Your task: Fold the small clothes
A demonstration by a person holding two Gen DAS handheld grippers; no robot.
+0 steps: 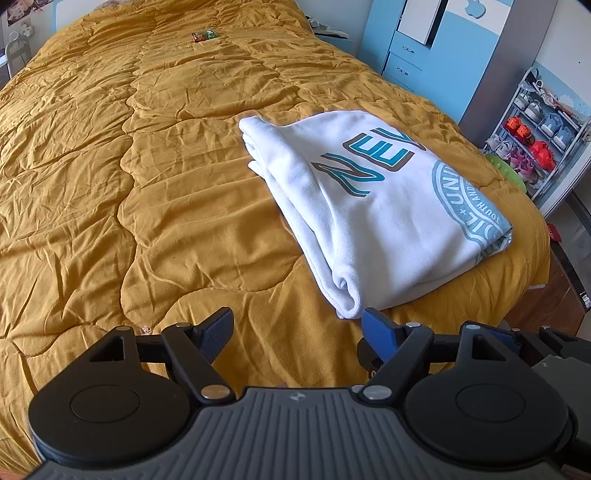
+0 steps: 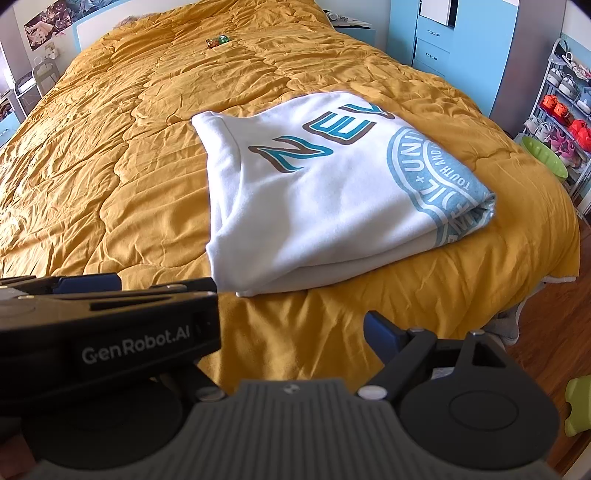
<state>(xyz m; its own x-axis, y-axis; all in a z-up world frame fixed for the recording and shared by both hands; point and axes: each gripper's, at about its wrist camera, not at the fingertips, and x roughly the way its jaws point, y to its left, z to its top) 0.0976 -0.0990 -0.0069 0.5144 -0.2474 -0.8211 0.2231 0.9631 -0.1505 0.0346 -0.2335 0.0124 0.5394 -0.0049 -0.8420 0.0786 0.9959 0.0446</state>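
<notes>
Mustard quilt (image 1: pixel 110 184) covering a bed. Nearest, the left gripper (image 1: pixel 297 334) hovers with jaws wide apart, holding nothing; the right gripper (image 2: pixel 295 332) beside it looks equally spread and empty, though its left finger is hidden behind the other tool. Just beyond the fingertips, slightly rightward and apart from both, the folded white shirt (image 1: pixel 373 218) rests flat. Farther off, a shoe rack (image 1: pixel 535 136).

One folded white garment (image 1: pixel 373 206) lies on one mustard quilt (image 1: pixel 129 177), with one small green-and-orange packet (image 1: pixel 204 36) far up the bed, two grippers, left (image 1: pixel 299 334) and right (image 2: pixel 295 332), one shoe rack (image 1: pixel 535 122) and one blue wardrobe (image 1: pixel 436 48).
</notes>
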